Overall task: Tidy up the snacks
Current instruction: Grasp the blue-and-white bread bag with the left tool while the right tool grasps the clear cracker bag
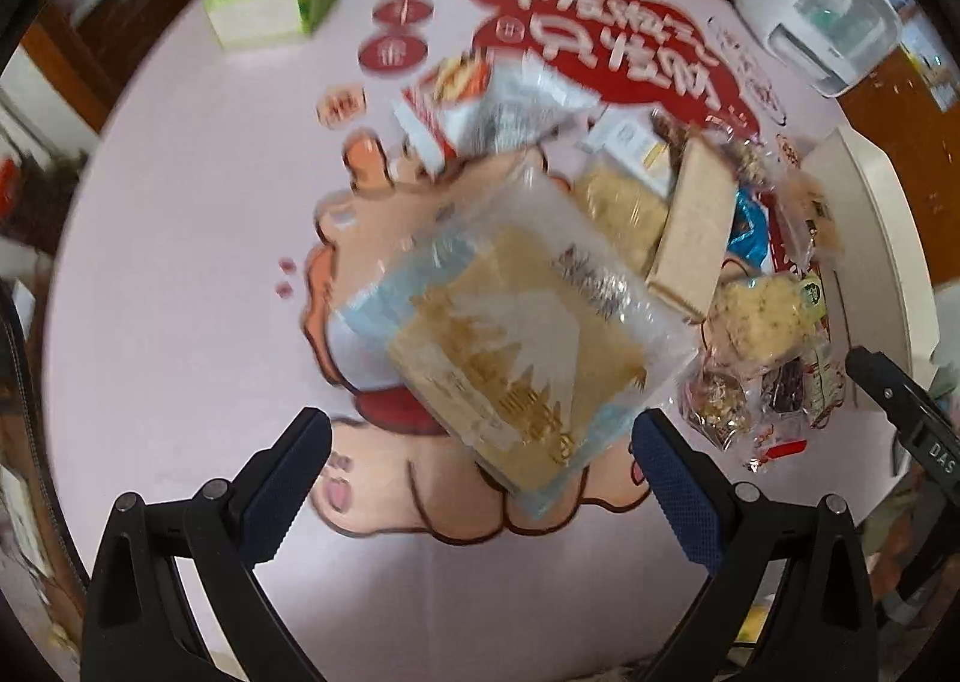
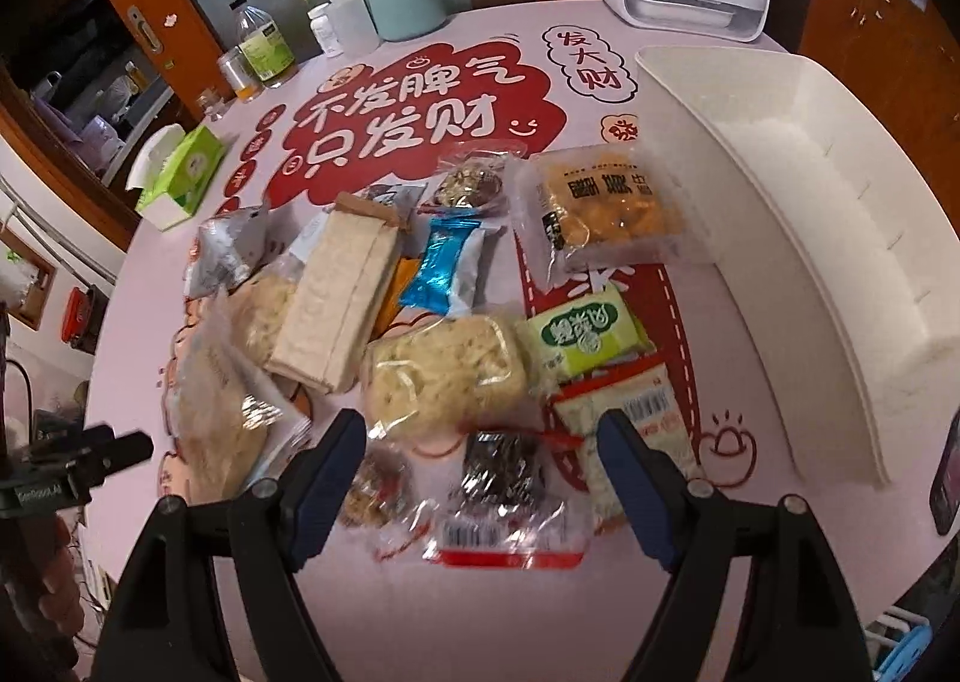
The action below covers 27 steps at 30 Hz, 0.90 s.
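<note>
Right gripper (image 2: 480, 466) over near part of tabletop (image 2: 198, 502), jaws wide apart, nothing clamped. Between them: dark snack packet (image 2: 501, 469) with red barcode end (lying flat). Just beyond: pale noodle-like pack (image 2: 444, 376), green packet (image 2: 585, 340) beside it. Blue foil wrapper (image 2: 441, 268) and long beige pack (image 2: 342, 301) mid-pile. Yellow-brown pastry pack (image 2: 606, 202) toward far side. White bin (image 2: 780, 238) along right edge, apart from pile. Green tissue box (image 2: 183, 181) at left edge.
</note>
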Each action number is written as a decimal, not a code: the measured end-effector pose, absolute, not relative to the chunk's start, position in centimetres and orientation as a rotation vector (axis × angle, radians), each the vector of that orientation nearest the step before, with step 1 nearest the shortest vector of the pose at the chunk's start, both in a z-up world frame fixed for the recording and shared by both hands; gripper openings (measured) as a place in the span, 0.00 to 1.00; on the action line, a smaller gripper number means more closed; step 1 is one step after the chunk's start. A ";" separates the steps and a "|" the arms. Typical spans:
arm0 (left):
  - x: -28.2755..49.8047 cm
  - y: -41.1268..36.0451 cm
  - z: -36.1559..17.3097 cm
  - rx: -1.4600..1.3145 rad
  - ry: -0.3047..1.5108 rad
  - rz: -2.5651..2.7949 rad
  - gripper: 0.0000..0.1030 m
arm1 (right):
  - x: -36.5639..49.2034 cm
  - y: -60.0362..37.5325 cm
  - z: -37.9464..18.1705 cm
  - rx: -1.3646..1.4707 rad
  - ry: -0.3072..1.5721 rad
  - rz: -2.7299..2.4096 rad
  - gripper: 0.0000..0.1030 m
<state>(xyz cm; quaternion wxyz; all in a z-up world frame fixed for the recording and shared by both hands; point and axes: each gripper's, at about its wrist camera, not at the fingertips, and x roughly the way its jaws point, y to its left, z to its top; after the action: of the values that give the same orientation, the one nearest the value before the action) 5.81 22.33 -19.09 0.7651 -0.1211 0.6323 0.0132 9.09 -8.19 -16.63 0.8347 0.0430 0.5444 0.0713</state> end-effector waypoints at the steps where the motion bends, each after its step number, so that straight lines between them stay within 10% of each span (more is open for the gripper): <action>1: 5.9 22.5 -19.7 -0.285 1.392 0.046 0.97 | 9.5 -8.2 -16.9 0.077 1.149 0.149 0.79; 27: 9.8 20.9 -25.3 -0.560 1.496 0.313 0.99 | 12.9 -1.3 -24.5 -0.294 1.288 0.322 1.00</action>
<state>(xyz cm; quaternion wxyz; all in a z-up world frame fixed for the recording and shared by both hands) 9.76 20.92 -25.29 0.6866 -0.2502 0.6681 0.1399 12.89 -1.30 -24.51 0.7777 -0.1360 0.5954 0.1487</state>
